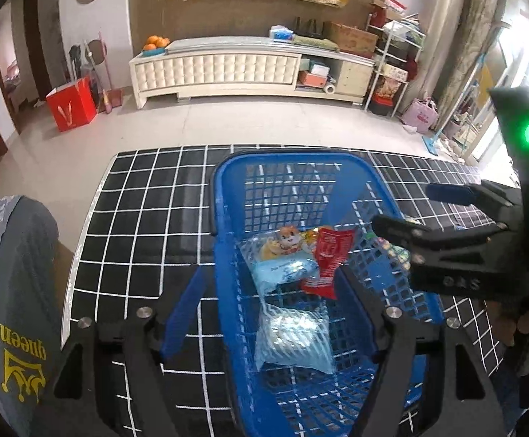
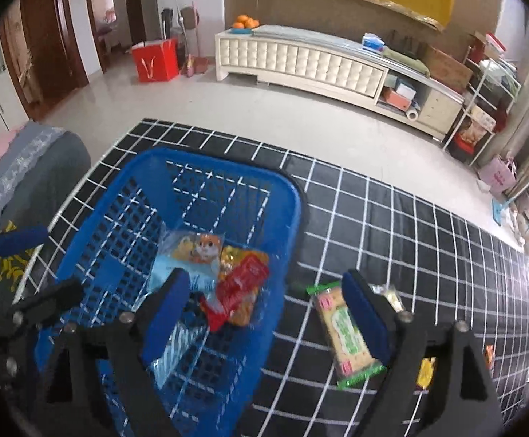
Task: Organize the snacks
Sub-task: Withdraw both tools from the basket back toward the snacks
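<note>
A blue plastic basket (image 1: 224, 196) (image 2: 293, 204) stands on the black grid-patterned table. In it lie a light blue hamster packet (image 1: 282, 258) (image 2: 191, 251), a red packet (image 1: 328, 258) (image 2: 242, 284) and a clear blue-white packet (image 1: 293, 338). My left gripper (image 1: 269, 309) is open and empty above the basket's near end. My right gripper (image 2: 268, 313) (image 1: 410, 215) is open and empty over the basket's right rim. A green-edged cracker packet (image 2: 344, 331) lies on the table beside the right finger.
More small snacks (image 2: 390, 296) (image 2: 426, 371) lie on the table behind the right finger. A grey cushioned chair (image 1: 13, 291) (image 2: 31, 167) stands at the table's left. Beyond the table are tiled floor and a white cabinet (image 1: 228, 69).
</note>
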